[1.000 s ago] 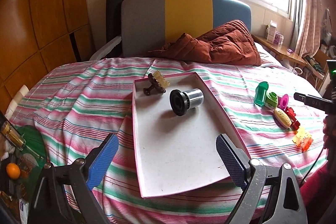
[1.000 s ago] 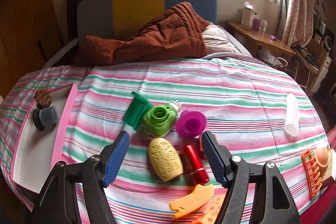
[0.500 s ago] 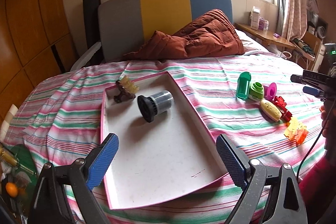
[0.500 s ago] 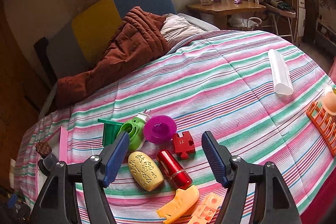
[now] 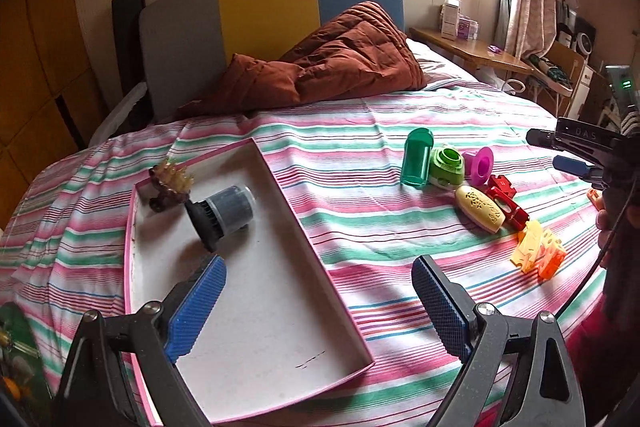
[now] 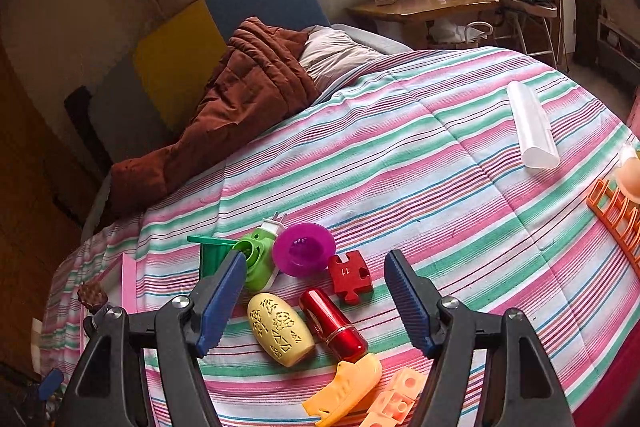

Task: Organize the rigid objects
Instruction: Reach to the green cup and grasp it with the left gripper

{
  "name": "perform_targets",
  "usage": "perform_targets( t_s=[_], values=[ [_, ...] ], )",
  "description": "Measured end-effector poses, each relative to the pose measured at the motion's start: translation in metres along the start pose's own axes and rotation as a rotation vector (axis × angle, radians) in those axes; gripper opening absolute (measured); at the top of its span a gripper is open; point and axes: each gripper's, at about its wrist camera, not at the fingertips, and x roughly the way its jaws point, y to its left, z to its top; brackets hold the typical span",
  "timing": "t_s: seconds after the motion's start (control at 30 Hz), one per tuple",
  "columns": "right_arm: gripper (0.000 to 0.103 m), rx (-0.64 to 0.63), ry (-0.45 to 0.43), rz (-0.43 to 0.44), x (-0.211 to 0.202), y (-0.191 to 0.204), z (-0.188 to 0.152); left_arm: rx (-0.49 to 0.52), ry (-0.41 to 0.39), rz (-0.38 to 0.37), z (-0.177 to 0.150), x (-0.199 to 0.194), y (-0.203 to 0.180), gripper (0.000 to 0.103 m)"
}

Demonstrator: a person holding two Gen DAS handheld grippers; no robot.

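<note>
Left tool [image 5: 318,297] hangs over the near end of the white tray w/ pink rim [image 5: 328,281], jaws spread wide, nothing btwn the blue pads. The tray lies on the striped bed cover [image 5: 352,155]. In its far end: a black-and-grey cylindrical brush [image 5: 222,215] on its side, and a brown hair claw [image 5: 170,183] at the far corner, the two just abt touching.

Right tool [image 6: 316,301] is over the loose cluster on the bed to the right of the tray, jaws partly open, gripping nothing. Seen btwn/under its pads: yellow oval piece w/ cut-out patterns [image 6: 280,335] and red metallic tube [image 6: 334,325], side by side. Just beyond: red puzzle piece [image 6: 350,277], magenta cup-like piece [image 6: 304,249], light green round piece [image 6: 258,263] partly behind the left pad, dark green container [image 6: 210,255] next to it. Nearer the camera: orange curved piece [image 6: 346,389] and pale orange block [image 6: 394,403], touching.

Well apart, further right on the cover: white tube [image 6: 532,125] lying flat; orange rack [image 6: 618,211] at the frame edge. Rust-brown quilt [image 5: 340,63] is bunched at the headboard.
</note>
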Motion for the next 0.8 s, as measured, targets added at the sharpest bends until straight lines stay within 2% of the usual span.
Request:
perform_targets(
  t_s=[0.43, 0.47, 0.53, 0.57, 0.7, 0.8],
  values=[
    [0.072, 0.106, 0.034, 0.02, 0.006, -0.019, 0.002, 0.04, 0.053, -0.088, 0.033, 0.052, -0.039, 0.094],
    [0.072, 0.108, 0.034, 0.02, 0.006, -0.02, 0.002, 0.042, 0.058, -0.095, 0.035, 0.058, -0.041, 0.091],
    [0.072, 0.113, 0.038, 0.022, 0.006, -0.021, 0.002, 0.041, 0.101, -0.126, 0.042, 0.076, -0.044, 0.07],
    [0.072, 0.117, 0.041, 0.025, 0.007, -0.021, 0.002, 0.036, 0.125, -0.139, 0.045, 0.084, -0.045, 0.068],
    [0.072, 0.127, 0.05, 0.031, 0.009, -0.022, 0.002, 0.013, 0.156, -0.163, 0.054, 0.109, -0.048, 0.068],
    [0.072, 0.129, 0.06, 0.039, 0.01, -0.022, 0.001, 0.012, 0.134, -0.184, 0.063, 0.118, -0.051, 0.07]
  ],
)
